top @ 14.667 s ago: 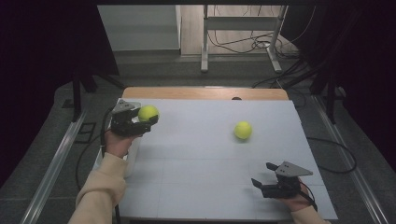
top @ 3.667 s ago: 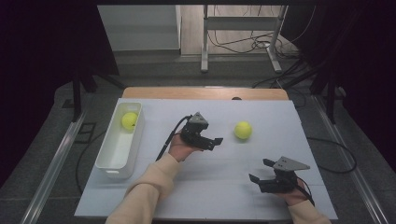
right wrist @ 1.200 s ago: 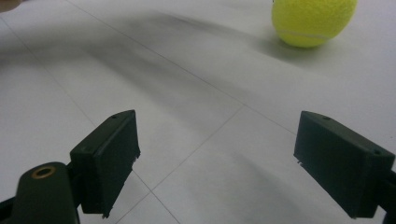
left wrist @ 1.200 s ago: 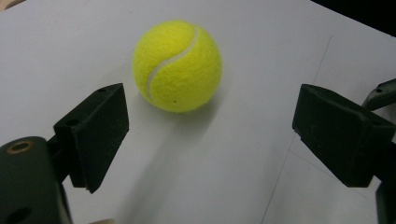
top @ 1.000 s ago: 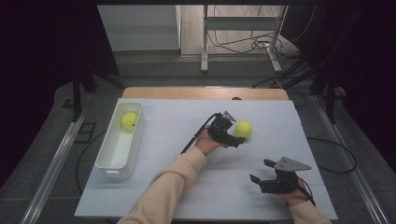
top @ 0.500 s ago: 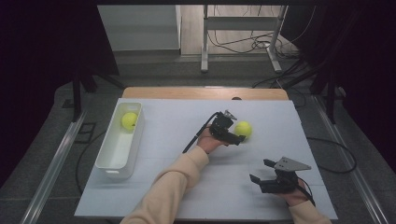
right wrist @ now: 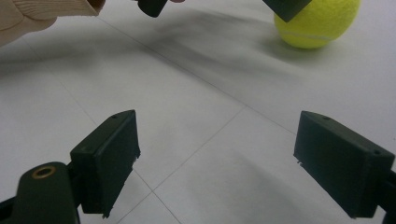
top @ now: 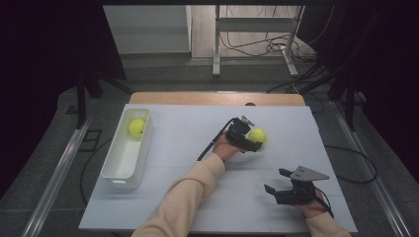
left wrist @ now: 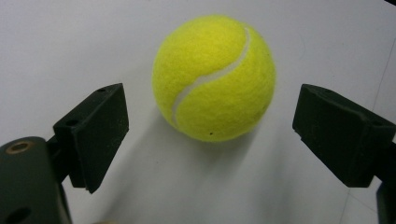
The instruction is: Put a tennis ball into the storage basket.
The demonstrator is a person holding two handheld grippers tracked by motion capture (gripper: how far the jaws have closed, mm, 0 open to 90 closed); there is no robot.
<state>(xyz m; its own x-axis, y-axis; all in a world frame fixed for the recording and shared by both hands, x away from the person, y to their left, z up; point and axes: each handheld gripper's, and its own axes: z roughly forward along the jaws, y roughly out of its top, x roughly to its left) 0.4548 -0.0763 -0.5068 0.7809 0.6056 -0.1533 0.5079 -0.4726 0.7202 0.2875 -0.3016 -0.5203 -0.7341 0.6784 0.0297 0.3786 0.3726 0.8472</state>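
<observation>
A yellow tennis ball rests on the white table right of centre. My left gripper reaches it from the left. In the left gripper view, the gripper is open and the ball lies partly between the jaws, with a gap to each pad. My right gripper hovers open and empty near the front right of the table. In the right gripper view, the right gripper faces bare table, with the ball and the left gripper beyond.
A white rectangular tray stands along the left side of the table, and a second tennis ball lies in its far end. Table legs and cables sit on the floor behind the table.
My left gripper has edged a little lower and closer around the ball on the table. The right gripper has stayed where it was.
</observation>
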